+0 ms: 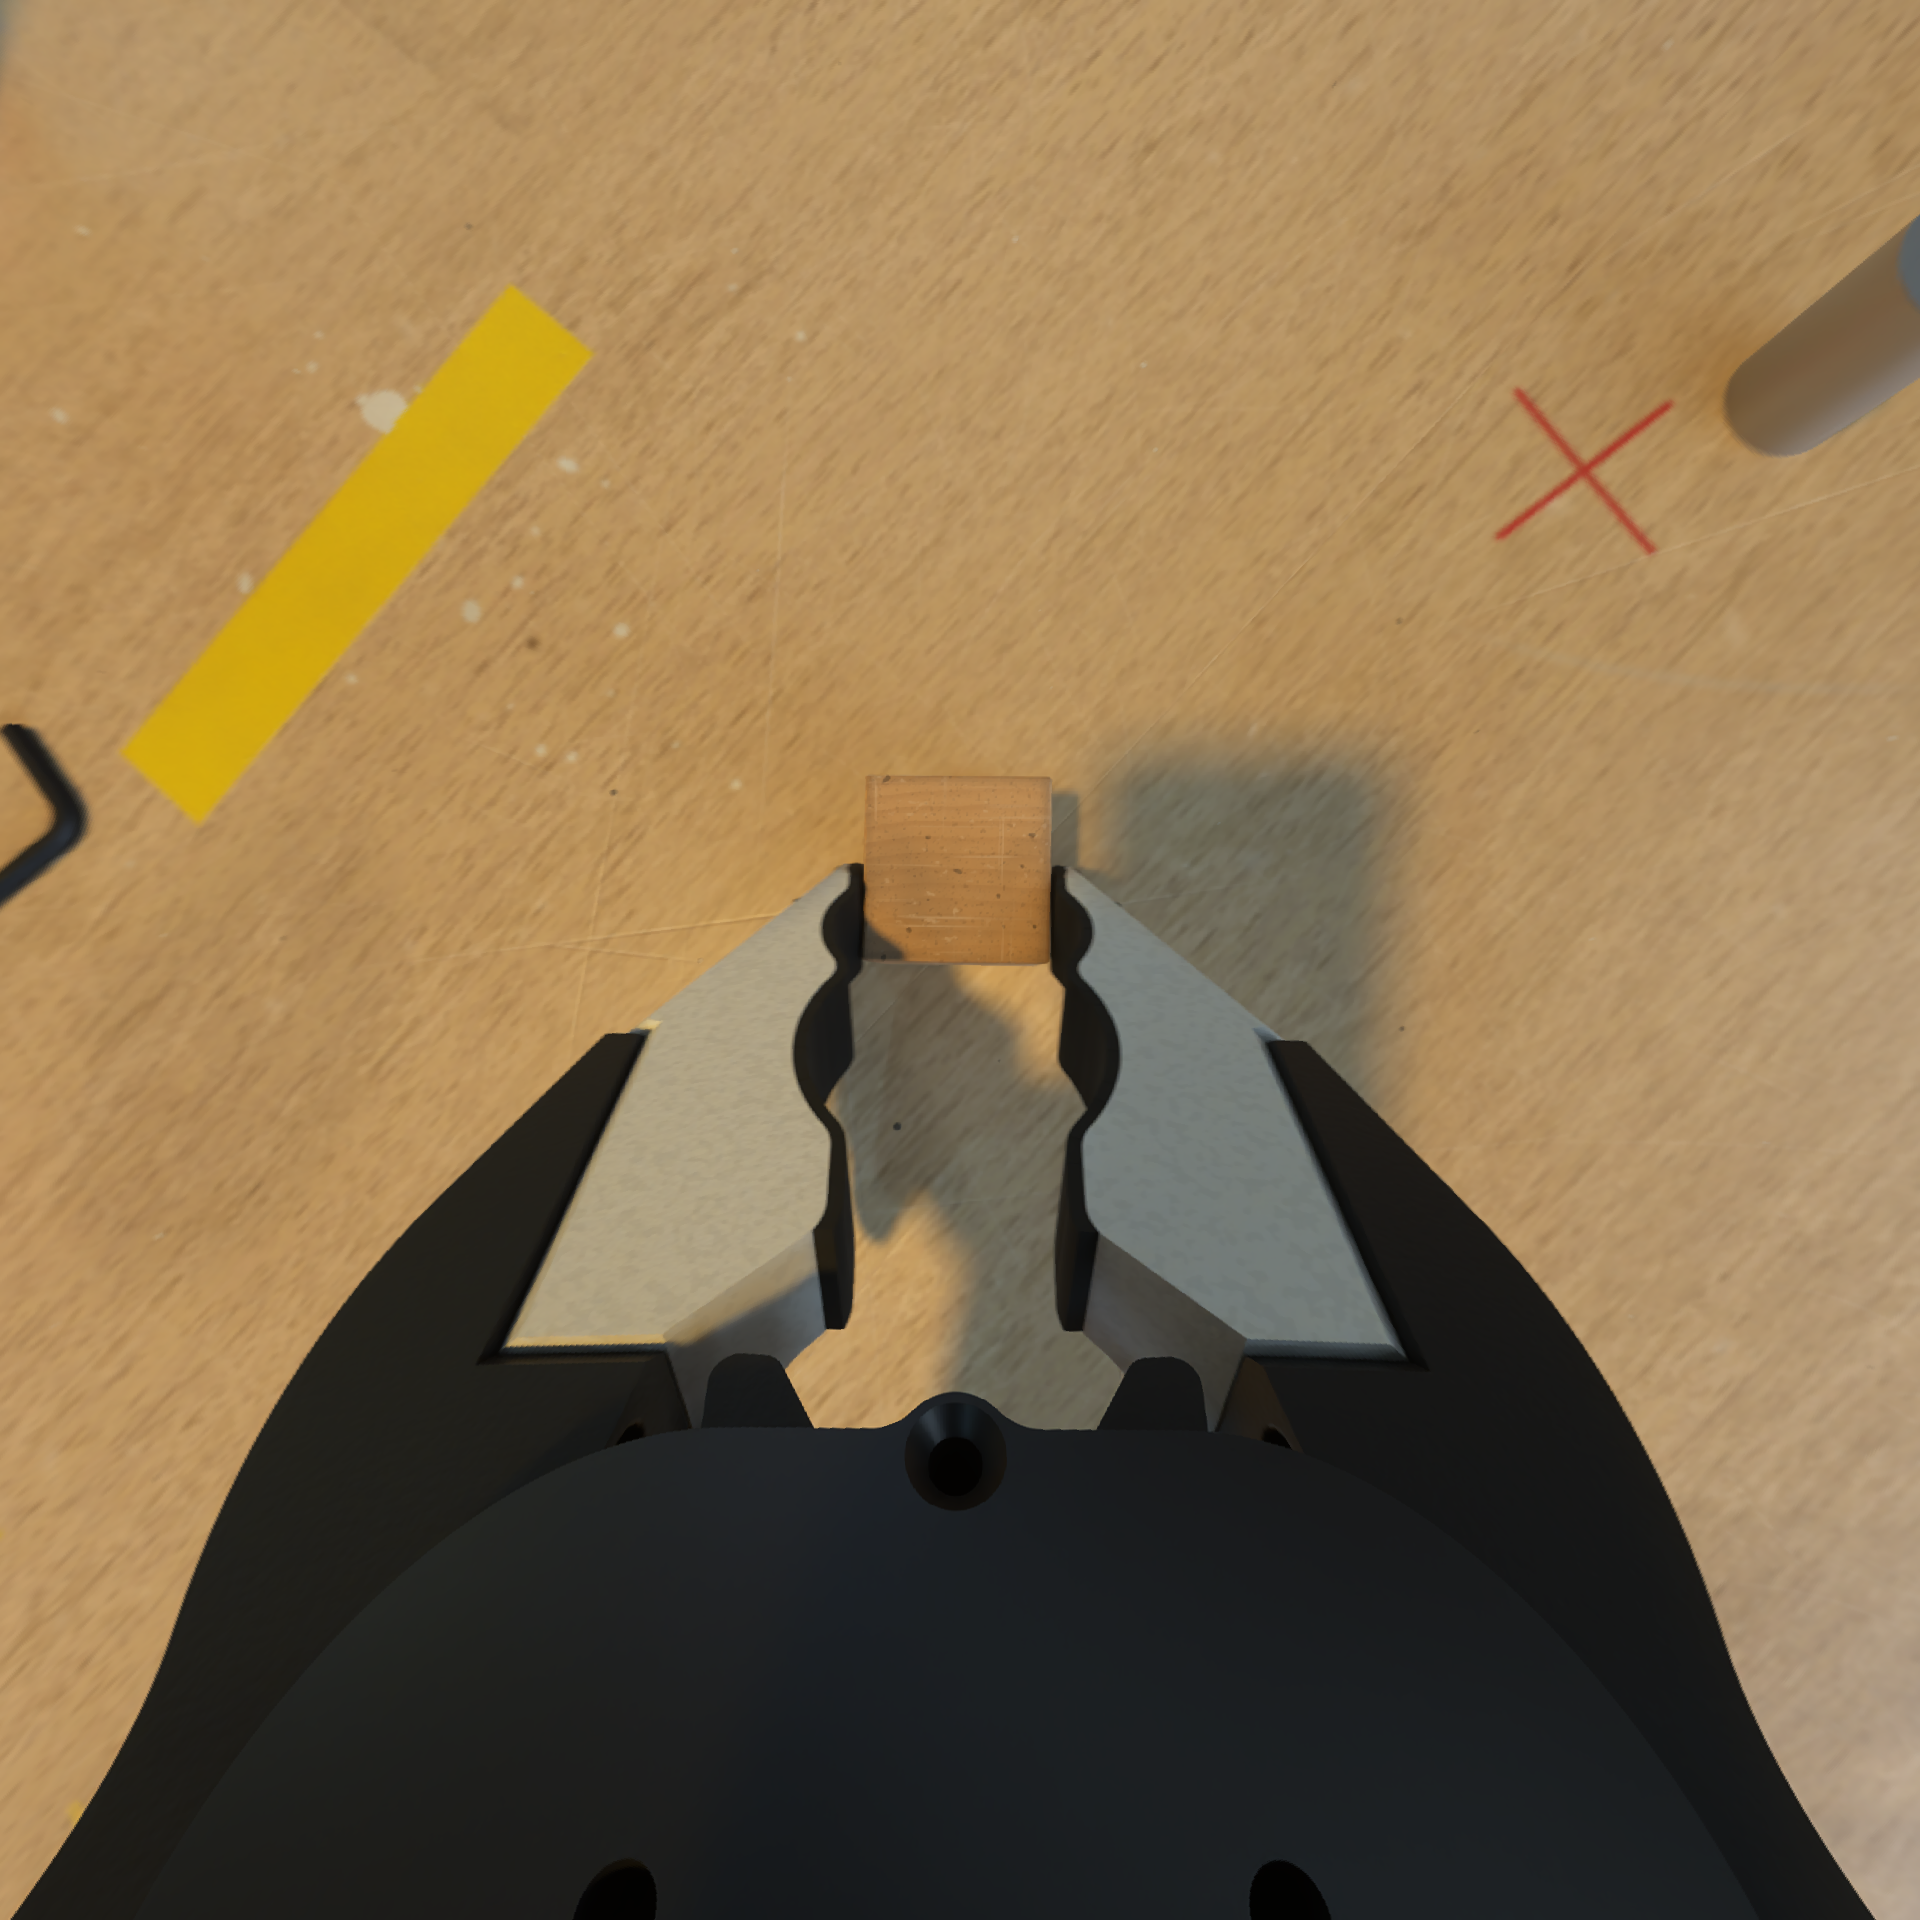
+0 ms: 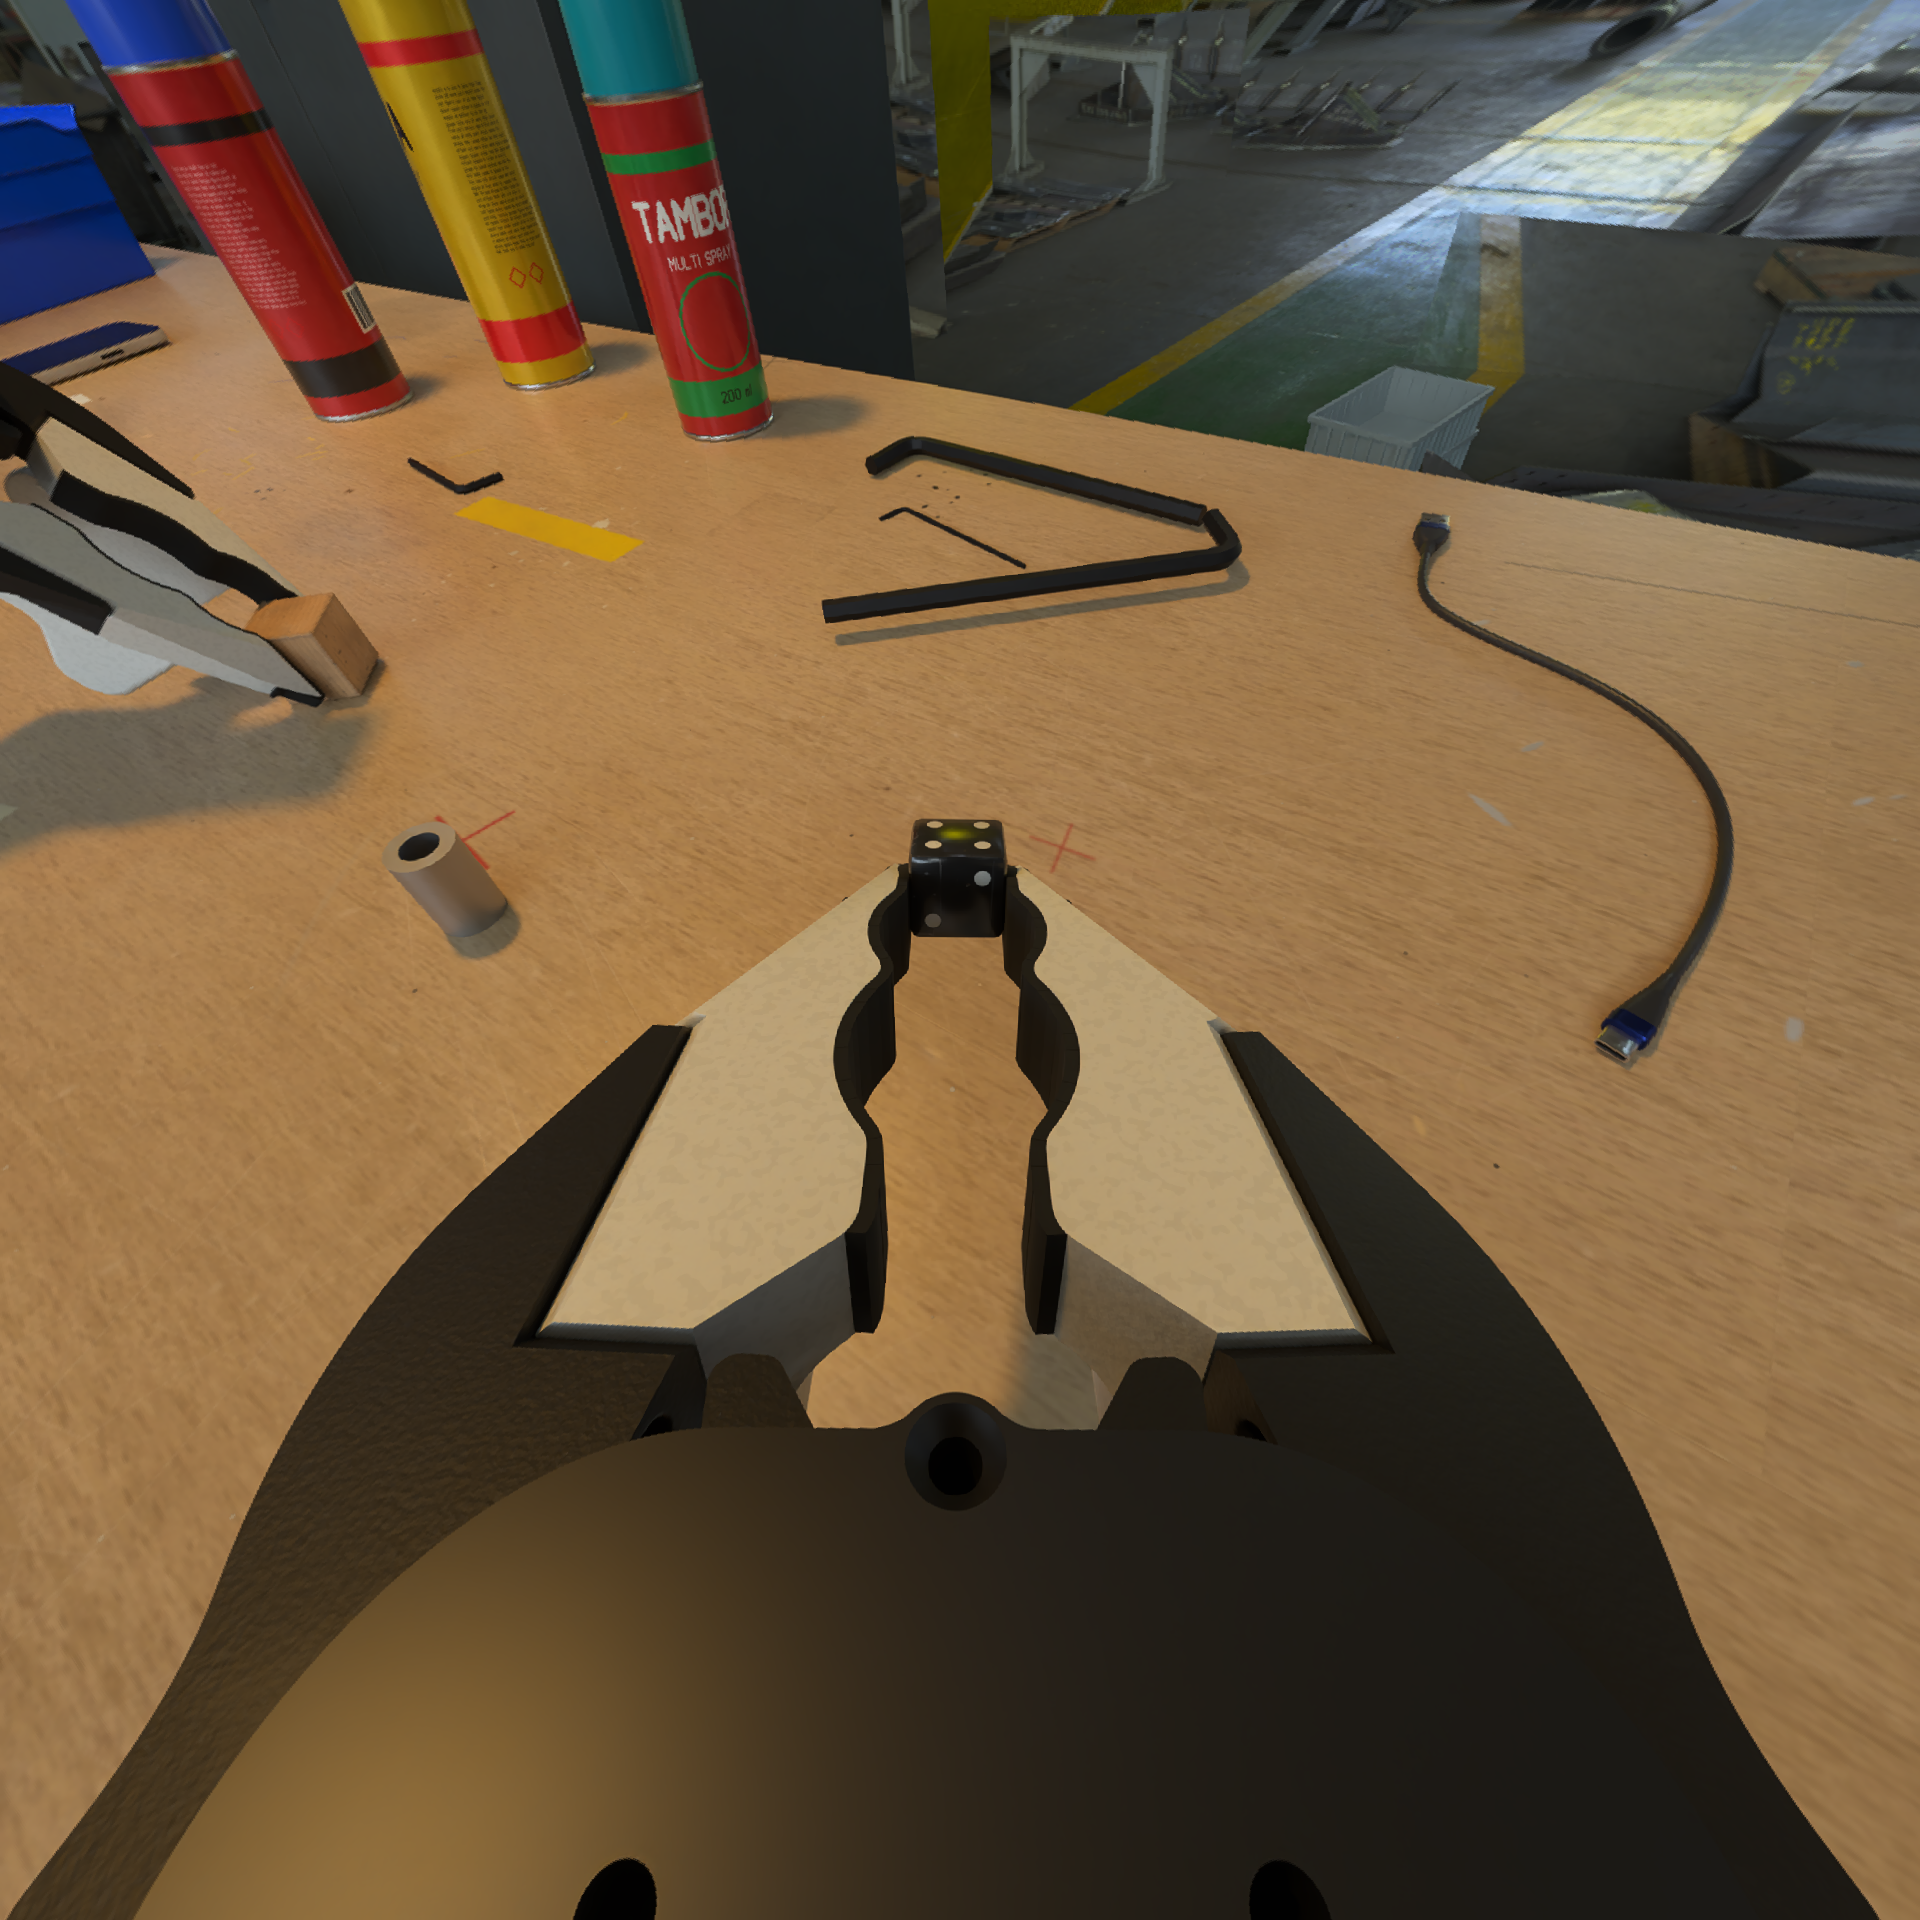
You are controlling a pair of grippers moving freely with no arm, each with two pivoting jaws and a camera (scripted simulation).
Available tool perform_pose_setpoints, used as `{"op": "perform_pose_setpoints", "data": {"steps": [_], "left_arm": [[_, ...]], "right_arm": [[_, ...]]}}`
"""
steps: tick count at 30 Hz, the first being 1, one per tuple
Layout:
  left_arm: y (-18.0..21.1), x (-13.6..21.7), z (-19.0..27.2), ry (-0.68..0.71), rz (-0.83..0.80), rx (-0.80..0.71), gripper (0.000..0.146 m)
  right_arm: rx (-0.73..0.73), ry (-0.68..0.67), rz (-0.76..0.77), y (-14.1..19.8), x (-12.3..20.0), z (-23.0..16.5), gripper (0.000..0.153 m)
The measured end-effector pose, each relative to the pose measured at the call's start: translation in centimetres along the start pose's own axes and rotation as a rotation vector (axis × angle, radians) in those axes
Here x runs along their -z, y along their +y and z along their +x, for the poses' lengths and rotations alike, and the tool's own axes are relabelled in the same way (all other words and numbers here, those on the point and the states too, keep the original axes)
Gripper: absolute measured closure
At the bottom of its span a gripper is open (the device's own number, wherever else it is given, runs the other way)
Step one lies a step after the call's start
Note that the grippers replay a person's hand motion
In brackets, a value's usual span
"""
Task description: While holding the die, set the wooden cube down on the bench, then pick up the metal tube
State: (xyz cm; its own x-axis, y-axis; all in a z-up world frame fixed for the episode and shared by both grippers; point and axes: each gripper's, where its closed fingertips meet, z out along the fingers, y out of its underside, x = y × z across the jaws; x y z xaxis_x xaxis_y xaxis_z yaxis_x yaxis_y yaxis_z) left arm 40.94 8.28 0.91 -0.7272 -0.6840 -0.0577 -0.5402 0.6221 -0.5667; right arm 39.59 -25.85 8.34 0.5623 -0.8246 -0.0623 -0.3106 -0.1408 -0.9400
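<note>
Wood is low against the desk (image 2: 1143, 727) now: your left gripper (image 1: 957, 914) has the wooden cube (image 1: 957, 871) pinched at its tips, jaws narrowed to the cube's width. From the right wrist view the cube looks to touch the desk, but release is not yet done. Your right gripper (image 2: 957, 904) clamps the black die (image 2: 957, 878), jaws nearly closed. Left to do: let go, then take the metal tube (image 2: 447, 883), lying on the desk, near and right of the cube.
</note>
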Motion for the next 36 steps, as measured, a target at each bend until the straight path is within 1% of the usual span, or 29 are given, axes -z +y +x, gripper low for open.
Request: {"op": "perform_pose_setpoints", "data": {"steps": [1, 2, 6, 9, 12, 15, 17, 19, 20, 22, 25, 28, 32, 34, 36], "left_arm": [[0.1, 0.1, -0.2, -0.025, -0.004, -0.013, 0.103], [0.2, 0.3, -0.3, -0.050, -0.006, -0.025, 0.098], [0.2, 2.1, -0.6, -0.104, 0.020, -0.044, 0.096], [0.4, 3.8, -0.9, -0.123, 0.052, -0.014, 0.096], [1.5, 4.5, -0.5, -0.064, 0.065, 0.039, 0.096], [2.6, 3.9, 0.7, 0.016, 0.050, 0.068, 0.096], [2.7, 3.6, 1.5, 0.060, 0.075, 0.075, 0.096], [2.8, 3.6, 2.2, 0.097, 0.077, 0.085, 0.097], [2.8, 3.6, 2.5, 0.111, 0.077, 0.084, 0.101], [2.9, 3.7, 2.6, 0.106, 0.079, 0.072, 0.108], [2.9, 3.9, 2.2, 0.095, 0.071, 0.073, 0.114], [2.9, 3.9, 1.4, 0.098, 0.074, 0.110, 0.113], [1.7, 4.7, 0.9, 0.102, 0.130, 0.146, 0.110], [-0.4, 5.4, 2.5, 0.144, 0.198, 0.127, 0.109], [-3.0, 5.0, 5.4, 0.172, 0.252, 0.093, 0.108]], "right_arm": [[0.000, 0.000, 0.001, 0.0, 0.0, 0.0, 0.136], [0.000, -0.001, 0.001, 0.0, 0.0, 0.0, 0.136], [0.002, -0.001, -0.001, 0.0, 0.0, 0.0, 0.136], [0.002, -0.001, -0.002, 0.0, 0.0, -0.1, 0.136], [0.003, -0.001, -0.002, 0.0, 0.0, -0.1, 0.136], [0.005, -0.001, -0.004, 0.1, -0.1, -0.1, 0.136], [0.006, 0.001, -0.005, 0.1, -0.1, -0.1, 0.136], [0.005, 0.002, -0.005, 0.1, -0.1, -0.1, 0.136], [0.003, 0.001, -0.005, 0.1, 0.0, -0.1, 0.136], [0.003, 0.000, -0.004, 0.1, 0.0, -0.1, 0.136], [0.007, -0.001, -0.006, 0.1, -0.1, -0.1, 0.136], [0.006, -0.001, -0.006, 0.1, -0.1, -0.1, 0.136], [0.002, -0.002, -0.005, 0.1, -0.1, -0.1, 0.136], [0.006, -0.001, -0.007, 0.2, -0.1, -0.1, 0.136], [0.011, 0.000, -0.011, 0.2, -0.1, -0.2, 0.136]]}}
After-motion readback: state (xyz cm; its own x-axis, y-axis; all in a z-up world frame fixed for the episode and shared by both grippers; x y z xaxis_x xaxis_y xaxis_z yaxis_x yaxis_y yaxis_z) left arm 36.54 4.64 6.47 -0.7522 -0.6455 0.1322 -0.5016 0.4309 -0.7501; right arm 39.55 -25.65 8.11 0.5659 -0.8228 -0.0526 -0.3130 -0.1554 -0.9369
